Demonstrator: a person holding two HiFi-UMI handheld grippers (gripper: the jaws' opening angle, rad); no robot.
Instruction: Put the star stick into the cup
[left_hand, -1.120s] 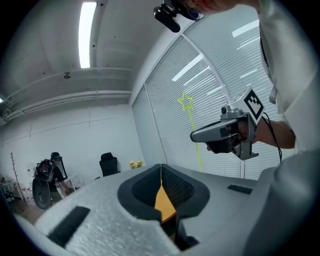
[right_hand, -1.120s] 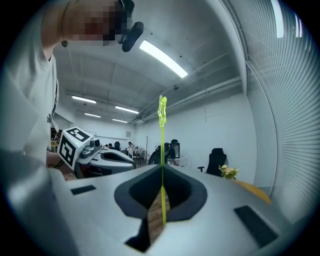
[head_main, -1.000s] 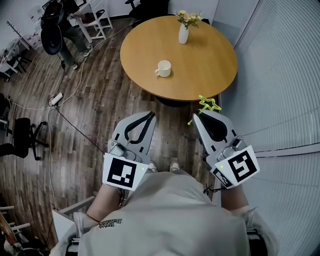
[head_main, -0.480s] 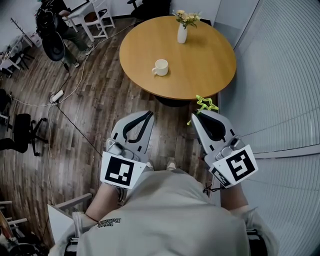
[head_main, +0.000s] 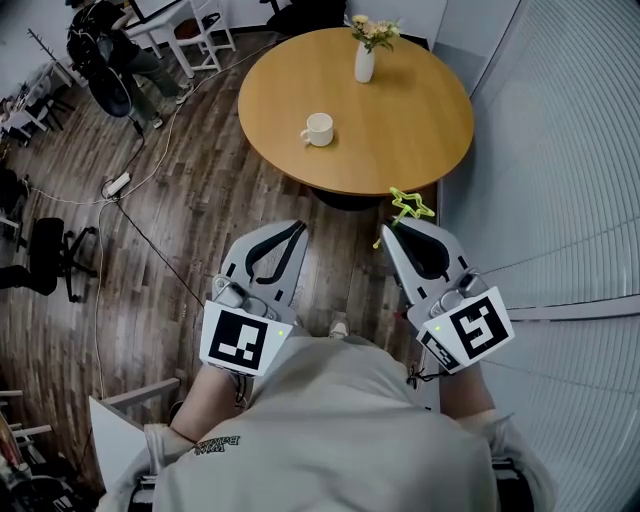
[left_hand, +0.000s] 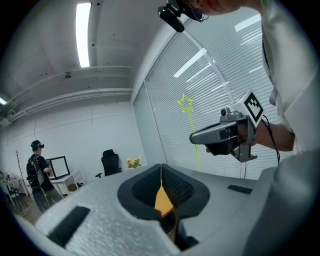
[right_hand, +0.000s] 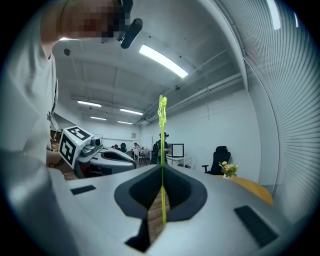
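Observation:
My right gripper (head_main: 392, 229) is shut on the star stick (head_main: 407, 209), a thin yellow-green stick with a star at its top; the star pokes out past the jaw tips just below the round table's near edge. In the right gripper view the star stick (right_hand: 162, 165) runs straight up between the closed jaws. The white cup (head_main: 318, 129) stands upright on the wooden round table (head_main: 420, 130), left of its middle, well ahead of both grippers. My left gripper (head_main: 299, 229) is shut with nothing in it, beside the right one, over the floor.
A white vase with flowers (head_main: 366, 55) stands at the table's far side. A blinds-covered wall (head_main: 560, 150) runs along the right. Cables, a power strip (head_main: 114, 186), chairs and a person (head_main: 105, 50) are on the wood floor at the left.
The table, cup and vase have shifted slightly up and left in the head view. Both grippers hold the same pose, the star stick still held.

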